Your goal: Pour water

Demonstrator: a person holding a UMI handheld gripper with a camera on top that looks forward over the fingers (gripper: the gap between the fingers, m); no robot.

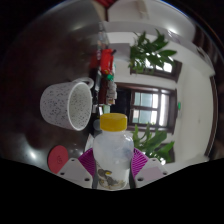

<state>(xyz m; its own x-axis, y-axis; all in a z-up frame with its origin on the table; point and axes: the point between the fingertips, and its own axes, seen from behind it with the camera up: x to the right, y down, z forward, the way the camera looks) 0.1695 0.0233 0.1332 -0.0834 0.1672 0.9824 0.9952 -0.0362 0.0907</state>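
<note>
While the view is rolled sideways, window and plants lying tilted, the gripper is held well off level. Both pink pads press the bottle, so it's pinched between the fingers. Bottle is clear with a yellow cap. White cup sits beyond the bottle, up and to one side, mouth facing it, not touching.
</note>
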